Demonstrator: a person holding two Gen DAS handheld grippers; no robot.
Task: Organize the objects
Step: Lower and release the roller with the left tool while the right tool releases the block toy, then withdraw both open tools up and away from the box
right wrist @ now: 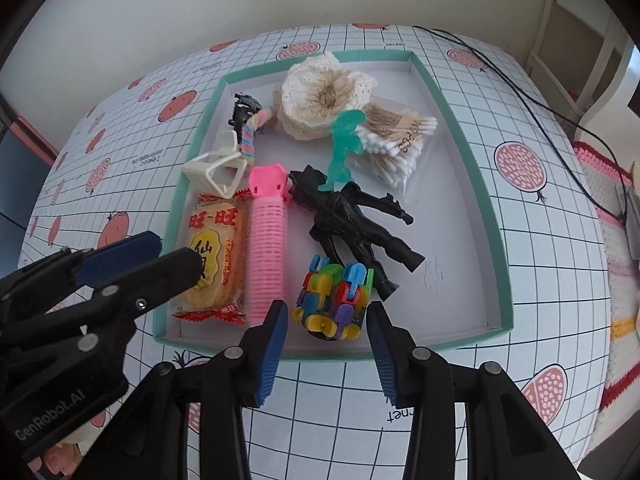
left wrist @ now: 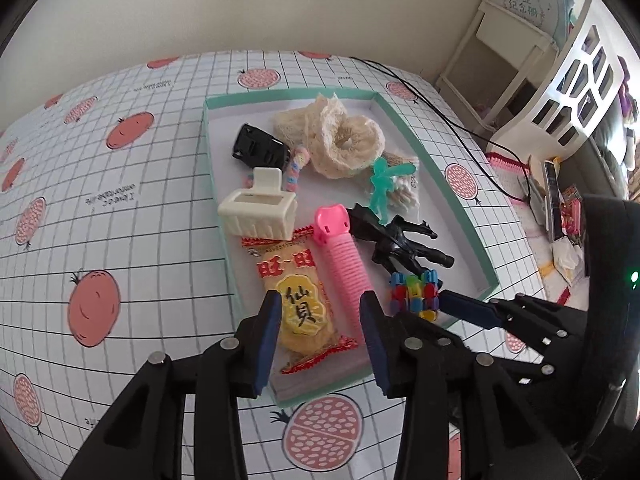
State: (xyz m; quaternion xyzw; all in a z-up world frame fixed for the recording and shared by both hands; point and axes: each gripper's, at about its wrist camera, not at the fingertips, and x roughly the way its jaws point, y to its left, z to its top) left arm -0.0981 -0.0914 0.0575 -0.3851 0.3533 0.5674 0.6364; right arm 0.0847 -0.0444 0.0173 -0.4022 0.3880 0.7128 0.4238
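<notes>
A shallow teal-rimmed box [right wrist: 496,216] holds several items: a rice cracker packet [right wrist: 216,256], a pink hair roller [right wrist: 268,240], a black toy figure [right wrist: 352,224], a multicoloured block toy [right wrist: 334,300], a cream hair claw [right wrist: 216,168], cotton swabs [right wrist: 396,148] and crocheted doilies [right wrist: 324,92]. My left gripper [left wrist: 320,332] is open over the cracker packet [left wrist: 300,304] and the roller [left wrist: 344,264]. My right gripper [right wrist: 328,344] is open at the box's near edge, just before the block toy, empty.
The box sits on a grid-patterned tablecloth [left wrist: 120,208] with fruit prints. A black cable [right wrist: 532,100] runs across the table's far right. A white shelf unit [left wrist: 568,92] and clutter stand beyond the table on the right.
</notes>
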